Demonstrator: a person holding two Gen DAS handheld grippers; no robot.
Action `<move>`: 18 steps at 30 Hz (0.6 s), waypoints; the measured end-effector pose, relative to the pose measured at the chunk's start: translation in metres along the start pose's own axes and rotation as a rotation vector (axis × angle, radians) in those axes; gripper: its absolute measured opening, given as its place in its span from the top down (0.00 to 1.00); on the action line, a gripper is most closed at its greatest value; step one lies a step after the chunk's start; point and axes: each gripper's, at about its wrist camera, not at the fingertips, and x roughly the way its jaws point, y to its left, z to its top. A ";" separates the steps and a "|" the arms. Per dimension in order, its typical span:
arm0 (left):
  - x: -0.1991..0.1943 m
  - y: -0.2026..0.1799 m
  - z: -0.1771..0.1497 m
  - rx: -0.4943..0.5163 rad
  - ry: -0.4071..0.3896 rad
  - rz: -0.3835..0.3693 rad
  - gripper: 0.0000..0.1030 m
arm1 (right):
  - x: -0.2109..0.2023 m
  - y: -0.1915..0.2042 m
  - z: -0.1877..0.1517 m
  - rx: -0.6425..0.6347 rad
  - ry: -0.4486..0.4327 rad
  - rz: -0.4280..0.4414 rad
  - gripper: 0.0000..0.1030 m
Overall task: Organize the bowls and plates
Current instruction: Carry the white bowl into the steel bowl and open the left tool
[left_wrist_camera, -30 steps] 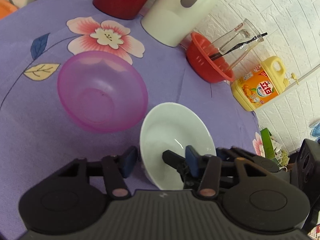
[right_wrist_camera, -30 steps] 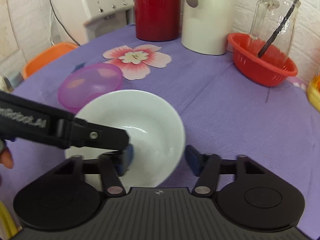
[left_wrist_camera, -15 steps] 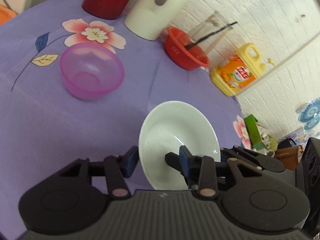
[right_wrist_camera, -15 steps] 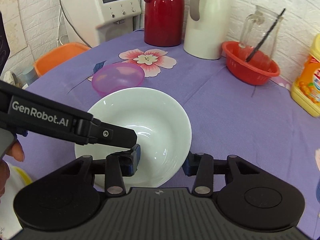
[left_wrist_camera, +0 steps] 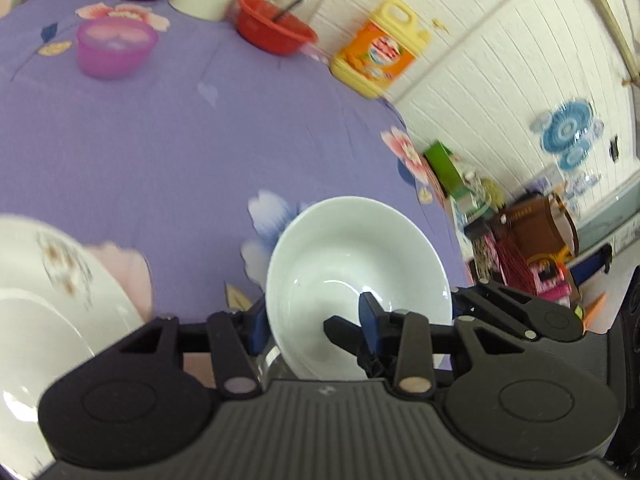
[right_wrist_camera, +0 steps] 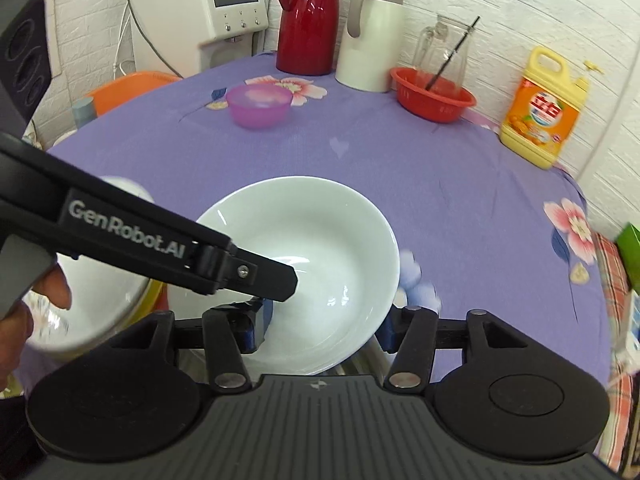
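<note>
While our left gripper (left_wrist_camera: pixel 312 320) and right gripper (right_wrist_camera: pixel 326 322) each clamp a rim (opposite sides), we hold the white bowl (right_wrist_camera: pixel 296 256) above the purple surface (right_wrist_camera: pixel 460 184).

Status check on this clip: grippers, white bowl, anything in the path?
Left gripper and right gripper each clamp the white bowl's rim, opposite sides. Bowl looks held above the tablecloth. White plates close at left; purple bowl far off.
</note>
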 end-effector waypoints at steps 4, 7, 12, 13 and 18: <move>0.009 -0.005 -0.025 0.024 0.039 0.005 0.63 | -0.002 0.000 -0.028 0.028 0.020 -0.008 0.10; 0.013 -0.005 -0.033 0.041 0.051 0.019 0.63 | 0.002 0.000 -0.041 0.049 0.030 0.007 0.10; 0.012 -0.010 -0.031 0.107 0.024 0.041 0.61 | 0.004 -0.007 -0.047 0.090 0.006 0.047 0.13; 0.010 -0.010 -0.029 0.112 0.022 0.044 0.58 | 0.003 -0.008 -0.048 0.098 -0.002 0.053 0.14; -0.007 -0.012 -0.020 0.154 -0.028 0.032 0.35 | -0.016 -0.016 -0.050 0.143 -0.070 0.049 0.09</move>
